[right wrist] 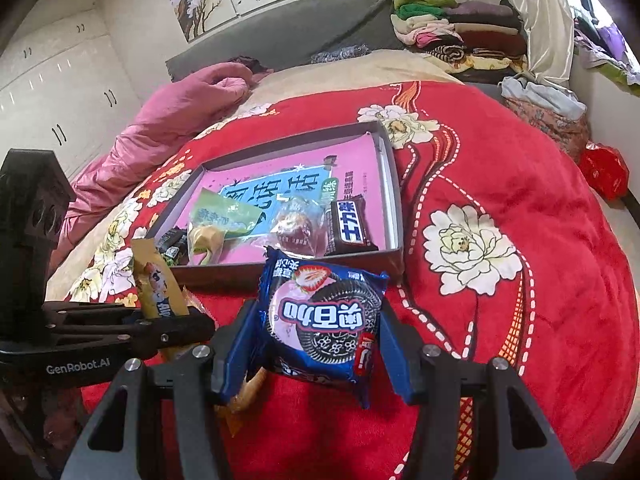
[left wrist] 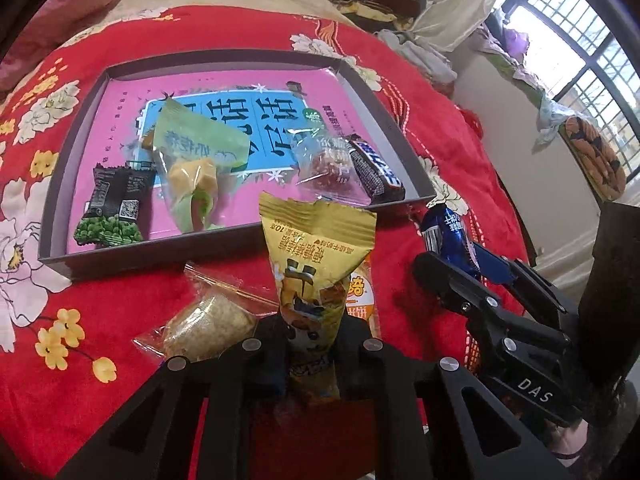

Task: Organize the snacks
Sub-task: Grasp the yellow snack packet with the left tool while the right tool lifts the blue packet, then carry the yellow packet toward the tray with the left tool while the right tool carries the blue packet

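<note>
Snacks lie in the grey tray [left wrist: 60,184] on the red bedspread [left wrist: 440,128] of the bed. Your left tongs [left wrist: 314,354] are clenched on a yellow packet [left wrist: 316,248], just before the tray's near edge. Your right tongs [right wrist: 316,334] are grasping a blue cookie pack [right wrist: 320,312] near the tray's near right corner.

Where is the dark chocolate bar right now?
The chocolate bar lies inside the grey tray, against its right wall in both views, beside a clear-wrapped sweet.
</note>
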Demonstrator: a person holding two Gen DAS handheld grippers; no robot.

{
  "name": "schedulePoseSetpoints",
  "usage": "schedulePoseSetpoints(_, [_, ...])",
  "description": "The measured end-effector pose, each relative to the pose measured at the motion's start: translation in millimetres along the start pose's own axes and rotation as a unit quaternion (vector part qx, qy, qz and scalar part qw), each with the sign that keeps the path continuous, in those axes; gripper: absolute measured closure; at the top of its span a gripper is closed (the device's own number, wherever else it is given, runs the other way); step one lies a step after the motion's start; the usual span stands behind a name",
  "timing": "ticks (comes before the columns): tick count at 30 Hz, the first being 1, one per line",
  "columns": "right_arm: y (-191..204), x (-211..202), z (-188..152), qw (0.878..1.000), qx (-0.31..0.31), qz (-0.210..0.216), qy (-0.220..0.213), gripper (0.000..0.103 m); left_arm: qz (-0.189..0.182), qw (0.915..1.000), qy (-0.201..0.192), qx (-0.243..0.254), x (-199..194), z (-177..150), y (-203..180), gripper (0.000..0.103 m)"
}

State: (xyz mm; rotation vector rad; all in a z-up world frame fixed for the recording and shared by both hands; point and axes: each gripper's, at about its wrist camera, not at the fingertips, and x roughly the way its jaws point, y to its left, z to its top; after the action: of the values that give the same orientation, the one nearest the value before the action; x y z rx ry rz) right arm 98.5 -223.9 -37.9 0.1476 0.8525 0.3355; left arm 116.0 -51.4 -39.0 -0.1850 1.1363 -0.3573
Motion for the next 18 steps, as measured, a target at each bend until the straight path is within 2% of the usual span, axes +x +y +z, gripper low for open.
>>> schedulePoseSetpoints(18, [1.0,-15.3,5.1,0.999,-0.015,-0.001,-0.029,0.046,-0.001,0.9995,-0.032,0.003,-26.0,2.5,-8.1,0.087])
